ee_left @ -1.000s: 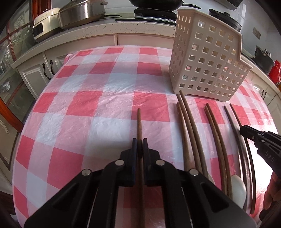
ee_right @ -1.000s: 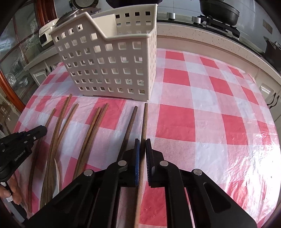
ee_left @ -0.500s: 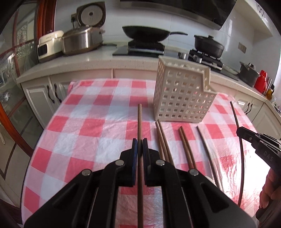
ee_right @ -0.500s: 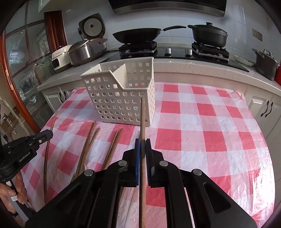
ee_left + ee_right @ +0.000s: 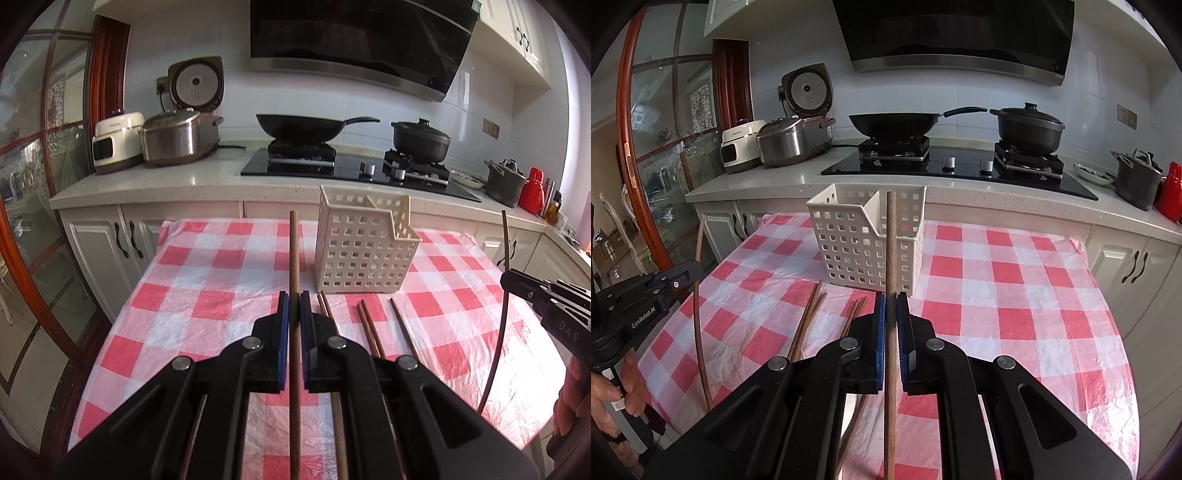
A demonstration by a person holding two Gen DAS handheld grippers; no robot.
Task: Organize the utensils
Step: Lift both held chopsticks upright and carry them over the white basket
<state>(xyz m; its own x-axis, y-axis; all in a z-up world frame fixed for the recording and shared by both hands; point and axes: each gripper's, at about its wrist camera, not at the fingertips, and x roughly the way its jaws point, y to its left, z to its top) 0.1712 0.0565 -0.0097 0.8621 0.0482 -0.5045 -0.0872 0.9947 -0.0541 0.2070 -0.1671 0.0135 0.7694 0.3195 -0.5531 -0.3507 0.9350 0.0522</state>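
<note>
My left gripper (image 5: 294, 299) is shut on a brown wooden utensil handle (image 5: 294, 254) and holds it raised above the table, pointing forward. My right gripper (image 5: 891, 301) is shut on another wooden utensil handle (image 5: 891, 243), also raised. A white perforated basket (image 5: 364, 251) with a divider stands at the back of the red-and-white checked table (image 5: 207, 280); it also shows in the right wrist view (image 5: 864, 240). Several wooden chopsticks (image 5: 369, 325) lie on the cloth in front of the basket, seen too in the right wrist view (image 5: 809, 317).
Behind the table runs a counter with a rice cooker (image 5: 177, 136), a wok (image 5: 306, 125) and a black pot (image 5: 421, 140) on the stove. White cabinets (image 5: 110, 243) sit below. A glass door (image 5: 29, 206) is at the left.
Both grippers have lifted their wooden utensils off the table and risen, pulling back from the basket. The chopsticks on the cloth have stayed in place.
</note>
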